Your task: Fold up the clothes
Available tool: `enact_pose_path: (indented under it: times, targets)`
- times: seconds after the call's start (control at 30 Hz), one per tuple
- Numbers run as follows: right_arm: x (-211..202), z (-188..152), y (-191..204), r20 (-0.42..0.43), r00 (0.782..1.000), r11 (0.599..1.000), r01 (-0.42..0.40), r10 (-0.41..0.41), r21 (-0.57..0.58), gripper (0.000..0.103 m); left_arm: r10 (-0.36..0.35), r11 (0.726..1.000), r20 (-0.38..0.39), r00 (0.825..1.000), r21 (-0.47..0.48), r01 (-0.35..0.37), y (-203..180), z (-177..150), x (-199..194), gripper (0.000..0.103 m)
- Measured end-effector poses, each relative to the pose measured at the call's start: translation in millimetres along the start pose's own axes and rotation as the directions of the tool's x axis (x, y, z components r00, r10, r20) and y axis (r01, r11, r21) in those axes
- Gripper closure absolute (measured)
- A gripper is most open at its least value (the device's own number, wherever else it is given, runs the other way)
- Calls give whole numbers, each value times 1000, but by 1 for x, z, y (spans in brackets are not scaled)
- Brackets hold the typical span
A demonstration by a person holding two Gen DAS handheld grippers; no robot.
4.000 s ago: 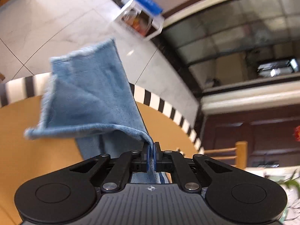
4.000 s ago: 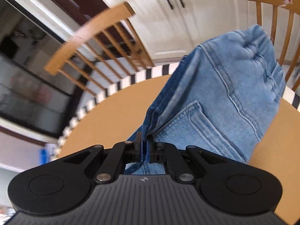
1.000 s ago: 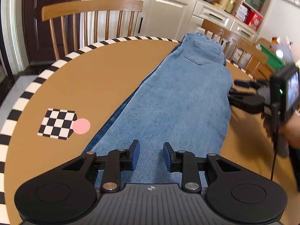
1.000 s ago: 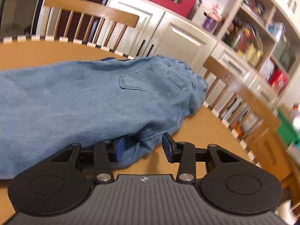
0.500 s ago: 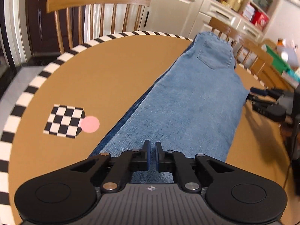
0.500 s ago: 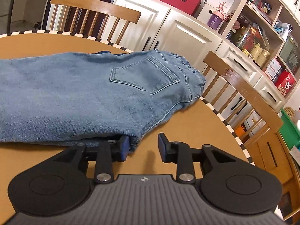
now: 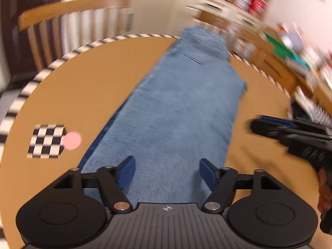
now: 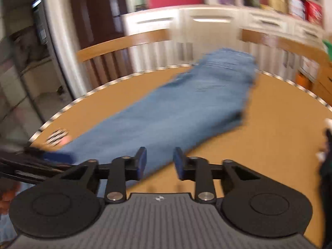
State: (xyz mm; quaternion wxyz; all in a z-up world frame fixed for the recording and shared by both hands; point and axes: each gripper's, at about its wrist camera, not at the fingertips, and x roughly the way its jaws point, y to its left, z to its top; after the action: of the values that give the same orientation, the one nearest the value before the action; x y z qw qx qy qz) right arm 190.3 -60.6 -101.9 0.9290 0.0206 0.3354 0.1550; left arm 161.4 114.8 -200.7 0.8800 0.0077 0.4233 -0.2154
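Observation:
Blue jeans (image 7: 178, 112) lie folded lengthwise on the round wooden table (image 7: 87, 83), waist end at the far side; they also show in the right wrist view (image 8: 176, 112). My left gripper (image 7: 167, 171) is open and empty above the near hem of the jeans. My right gripper (image 8: 159, 164) is open and empty, off the cloth, near the jeans' right edge; it shows as a dark shape at the right of the left wrist view (image 7: 290, 132). Both views are motion-blurred.
A checkerboard marker with a pink dot (image 7: 51, 141) lies on the table left of the jeans. Wooden chairs (image 7: 62, 20) stand around the far rim. White cabinets and shelves (image 8: 207, 20) are behind. The table has a black-and-white rim (image 7: 41, 74).
The left gripper has gone from shut to wide open over the hem. The right gripper has pulled back from the jeans' edge and swung round. Both views are now blurred by motion.

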Motion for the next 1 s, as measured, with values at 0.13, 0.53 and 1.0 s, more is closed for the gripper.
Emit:
enact_pose_path:
  times: [0.13,0.53,1.0]
  targets:
    - [12,-16,45,-76,991,990,117,-110,82,77,-30,980,-14,999,197,32,-2,-9,-8,26]
    - [-65,-105,113,9,997,689,49,-79,723,57,-328,939,-158,931,53,340,146,-30,-78,40]
    - [-65,-148,132,12,983,481,-101,185,871,61,-505,838,-409,760,-22,545,157,-52,-68,41]
